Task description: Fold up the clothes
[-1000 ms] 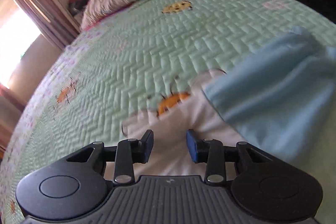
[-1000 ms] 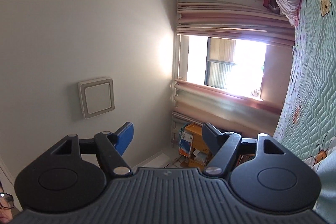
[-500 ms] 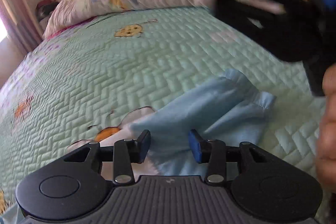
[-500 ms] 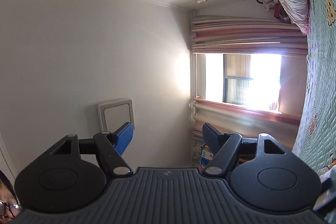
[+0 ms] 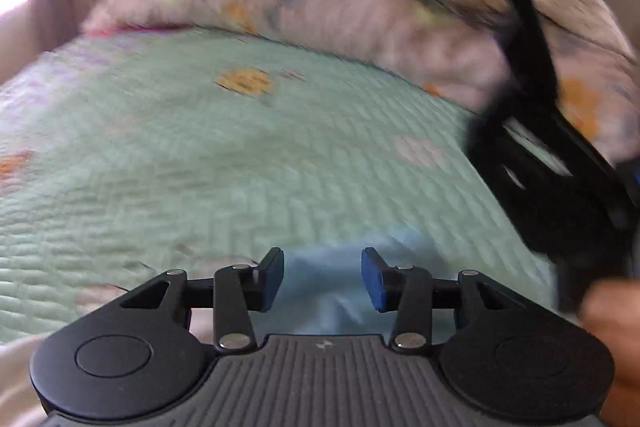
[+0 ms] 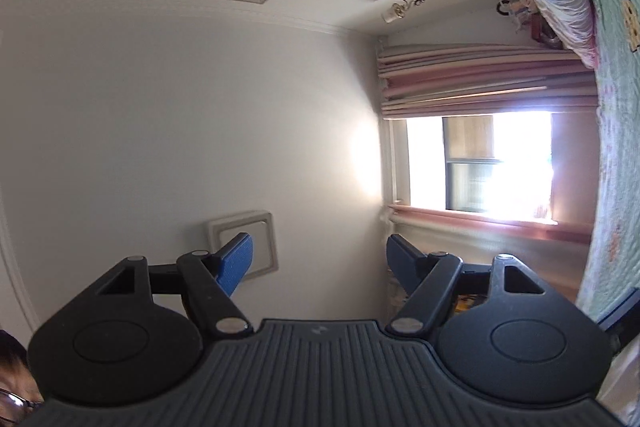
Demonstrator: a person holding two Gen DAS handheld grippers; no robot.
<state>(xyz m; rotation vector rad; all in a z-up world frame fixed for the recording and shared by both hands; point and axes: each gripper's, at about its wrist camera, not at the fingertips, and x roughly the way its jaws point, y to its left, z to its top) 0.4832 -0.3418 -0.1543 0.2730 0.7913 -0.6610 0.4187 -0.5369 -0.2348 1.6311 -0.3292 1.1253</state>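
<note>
Seemingly mid-task: the light blue garment (image 5: 332, 291) lies rumpled on the quilted bed (image 5: 240, 155), folding unfinished. Left gripper (image 5: 322, 277) tilts down over it, jaws just opening wider, gripping nothing. Right gripper (image 6: 320, 261) points up toward the wall, jaws open and empty.

each gripper is black, with a grey ribbed plate in the middle and two big round black parts at the sides. the left gripper (image 5: 322, 275) has blue pads and shiny silver screws. the right gripper (image 6: 319, 259) looks the same (its pads (image 6: 236, 263) are blue too).
</note>
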